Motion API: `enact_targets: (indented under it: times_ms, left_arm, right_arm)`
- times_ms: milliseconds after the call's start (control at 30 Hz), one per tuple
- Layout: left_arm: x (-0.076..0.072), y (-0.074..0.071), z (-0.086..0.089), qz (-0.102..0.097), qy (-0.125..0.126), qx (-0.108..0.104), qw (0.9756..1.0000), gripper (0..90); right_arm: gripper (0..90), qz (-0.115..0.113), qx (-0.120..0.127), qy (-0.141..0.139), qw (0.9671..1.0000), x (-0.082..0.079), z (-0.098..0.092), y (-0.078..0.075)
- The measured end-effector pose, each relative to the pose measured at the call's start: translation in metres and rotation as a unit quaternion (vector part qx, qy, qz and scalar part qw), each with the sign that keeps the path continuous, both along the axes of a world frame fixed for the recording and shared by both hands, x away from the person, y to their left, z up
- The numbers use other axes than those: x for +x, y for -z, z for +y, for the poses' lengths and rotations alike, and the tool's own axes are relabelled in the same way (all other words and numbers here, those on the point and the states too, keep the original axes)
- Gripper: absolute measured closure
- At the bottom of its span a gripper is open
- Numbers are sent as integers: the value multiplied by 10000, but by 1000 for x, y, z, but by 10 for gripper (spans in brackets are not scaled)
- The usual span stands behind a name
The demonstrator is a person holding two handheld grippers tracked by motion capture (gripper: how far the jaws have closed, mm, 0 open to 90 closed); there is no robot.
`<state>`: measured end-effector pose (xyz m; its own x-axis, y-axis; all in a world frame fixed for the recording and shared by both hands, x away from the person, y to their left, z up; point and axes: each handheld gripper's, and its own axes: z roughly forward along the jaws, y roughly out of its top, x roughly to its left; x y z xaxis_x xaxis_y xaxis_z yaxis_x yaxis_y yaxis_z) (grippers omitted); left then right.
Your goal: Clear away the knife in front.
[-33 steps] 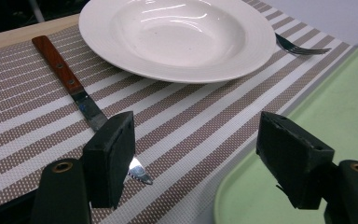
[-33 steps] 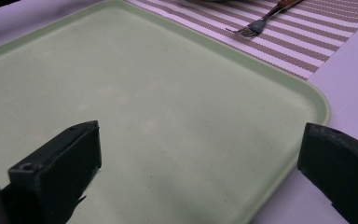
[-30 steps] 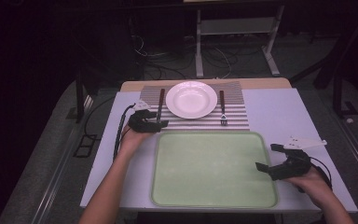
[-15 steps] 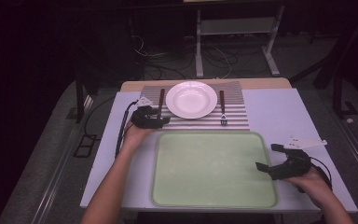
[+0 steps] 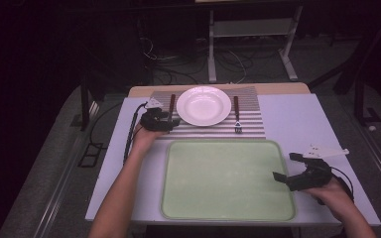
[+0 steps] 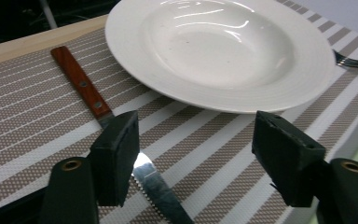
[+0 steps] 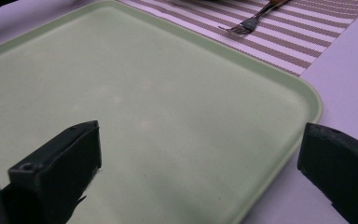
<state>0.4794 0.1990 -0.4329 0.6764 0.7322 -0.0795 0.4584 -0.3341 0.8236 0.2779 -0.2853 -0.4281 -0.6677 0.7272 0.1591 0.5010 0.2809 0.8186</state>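
Note:
A white plate (image 5: 203, 105) sits on a striped placemat (image 5: 248, 130), with a wooden-handled knife (image 5: 171, 104) to its left and a fork (image 5: 237, 115) to its right. My left gripper (image 5: 174, 124) hovers low over the knife's blade end. In the left gripper view the gripper (image 6: 196, 154) is open and its jaws have just been closing. The blade (image 6: 161, 193) lies on the mat between them, close to the left pad, and nothing presses on it. My right gripper (image 5: 284, 166) is open wide at the right rim of the green tray (image 5: 228, 181).
The plate's rim (image 6: 223, 100) lies just beyond the left jaws. The fork's tines (image 7: 237, 29) show on the mat past the tray's far rim (image 7: 279, 72). White table surface (image 5: 307, 119) borders the tray on the right. Cables trail off the table's left side.
My left gripper has moved away from the person onto the placemat, closer to the knife, and its jaws have narrowed a little. The right gripper has stayed put.

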Motion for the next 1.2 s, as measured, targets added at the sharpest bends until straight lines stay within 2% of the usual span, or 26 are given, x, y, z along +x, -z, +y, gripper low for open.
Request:
enact_targets:
  times_ms: [167, 200, 267, 367, 500, 567, 700, 767, 933, 1200]
  left_arm:
    - [8, 2, 1, 16, -93, 25, 10000, 423]
    - [10, 3, 2, 20, -101, 68, 9999, 469]
    - [14, 3, 1, 58, -160, 51, 9998, 478]
    - [20, 4, 0, 86, -225, 109, 9996, 551]
    - [23, 7, -1, 96, -331, 151, 9993, 697]
    - [24, 10, 0, 170, -346, 174, 9991, 777]
    - [26, 16, 0, 324, -372, 209, 9986, 880]
    - [27, 18, 0, 366, -343, 139, 9986, 894]
    - [27, 20, -5, 382, -302, 292, 9984, 895]
    - [28, 23, -6, 441, -332, 338, 9979, 895]
  right_arm:
    - [0, 7, -25, -24, 10000, 1, 1, 1]
    - [0, 24, -32, -37, 10000, 1, 1, 1]
    - [0, 28, -28, -40, 10000, 1, 1, 2]
    - [0, 36, -45, -56, 10000, 1, 1, 2]
    - [0, 38, -58, -75, 9999, 1, 2, 2]
    - [0, 37, -57, -79, 9999, 1, 2, 2]
    - [0, 35, -56, -88, 9999, 1, 2, 2]
    - [0, 34, -46, -84, 9999, 1, 1, 2]
    - [0, 47, -50, -92, 9999, 2, 2, 2]
    - [0, 38, -34, -80, 10000, 1, 1, 2]
